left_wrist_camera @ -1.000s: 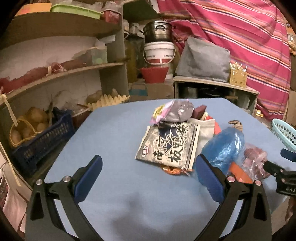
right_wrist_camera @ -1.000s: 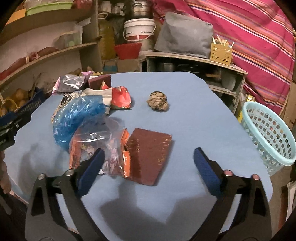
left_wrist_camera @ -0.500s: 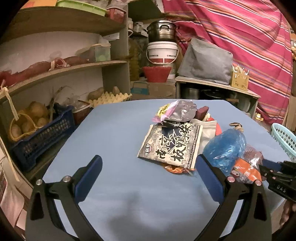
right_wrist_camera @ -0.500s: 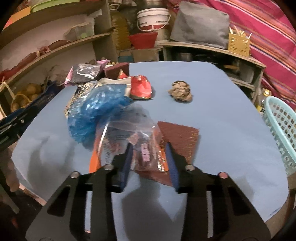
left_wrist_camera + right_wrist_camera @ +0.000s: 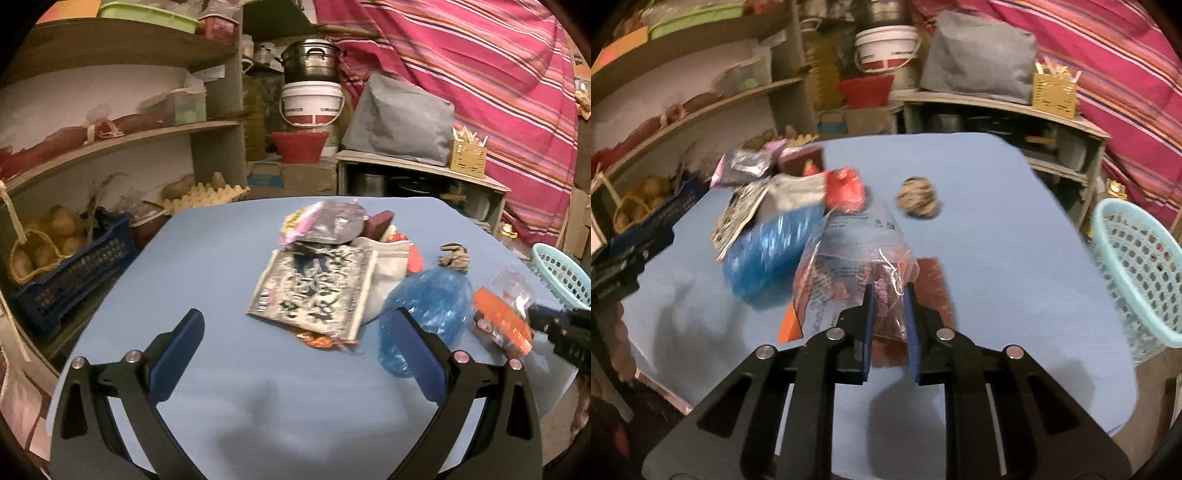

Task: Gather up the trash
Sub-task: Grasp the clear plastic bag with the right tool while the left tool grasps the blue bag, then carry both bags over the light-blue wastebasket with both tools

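The right hand-held gripper is clamped on a clear printed plastic bag near the blue counter's right edge; its print is unreadable. The left hand-held gripper hangs spread apart. A black-and-white snack packet bears large Chinese characters, blurred. A turquoise basket stands beside the counter.

Wrapper pile on table, paper ball right of it, basket beyond the table's right edge

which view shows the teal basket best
The right wrist view: the teal basket shows its rim, perforated wall and interior beside the table. The left wrist view catches only a cropped piece of it at the right edge.
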Demonstrator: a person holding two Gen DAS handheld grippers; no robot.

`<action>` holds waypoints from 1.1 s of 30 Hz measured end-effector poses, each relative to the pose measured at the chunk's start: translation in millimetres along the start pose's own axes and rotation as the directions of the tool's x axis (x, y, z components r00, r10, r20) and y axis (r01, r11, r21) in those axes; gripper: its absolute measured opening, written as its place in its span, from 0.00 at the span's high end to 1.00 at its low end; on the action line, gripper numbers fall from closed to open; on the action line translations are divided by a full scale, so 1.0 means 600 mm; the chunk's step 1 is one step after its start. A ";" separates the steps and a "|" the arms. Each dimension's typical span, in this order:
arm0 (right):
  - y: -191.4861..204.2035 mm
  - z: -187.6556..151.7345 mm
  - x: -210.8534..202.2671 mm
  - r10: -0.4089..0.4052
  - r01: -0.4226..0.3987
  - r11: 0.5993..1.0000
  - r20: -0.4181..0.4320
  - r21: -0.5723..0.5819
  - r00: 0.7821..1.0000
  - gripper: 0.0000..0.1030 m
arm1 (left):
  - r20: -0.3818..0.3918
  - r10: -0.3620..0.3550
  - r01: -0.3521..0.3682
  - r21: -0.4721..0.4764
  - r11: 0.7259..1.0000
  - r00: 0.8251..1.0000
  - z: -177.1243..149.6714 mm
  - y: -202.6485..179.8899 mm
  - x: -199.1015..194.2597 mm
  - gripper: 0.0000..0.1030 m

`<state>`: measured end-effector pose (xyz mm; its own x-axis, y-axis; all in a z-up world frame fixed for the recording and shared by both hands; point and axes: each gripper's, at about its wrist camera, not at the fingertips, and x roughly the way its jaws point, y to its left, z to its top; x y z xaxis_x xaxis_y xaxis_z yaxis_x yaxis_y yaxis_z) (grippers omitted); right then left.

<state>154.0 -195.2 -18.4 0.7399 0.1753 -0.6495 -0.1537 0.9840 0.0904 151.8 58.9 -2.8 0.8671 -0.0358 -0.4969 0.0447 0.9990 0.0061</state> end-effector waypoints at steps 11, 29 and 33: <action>-0.100 0.038 -0.040 -0.081 0.078 0.996 0.068 0.051 0.994 0.84 | -0.045 -0.108 0.110 0.063 0.992 0.993 0.003 -0.119 0.042 0.04; -0.179 0.035 -0.064 -0.122 0.106 0.984 0.107 0.142 0.987 0.84 | -0.206 -0.185 0.202 0.065 0.977 0.961 -0.023 -0.180 0.114 0.68; -0.196 0.043 -0.083 -0.135 0.116 0.982 0.128 0.151 0.982 0.84 | -0.179 -0.172 0.188 0.076 0.979 0.969 -0.003 -0.188 0.107 0.74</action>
<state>152.2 -318.6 22.6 0.8316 0.0432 -0.5538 0.0337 0.9912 0.1280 201.2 -56.1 -37.0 0.7438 -0.2013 -0.6374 0.2439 0.9696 -0.0215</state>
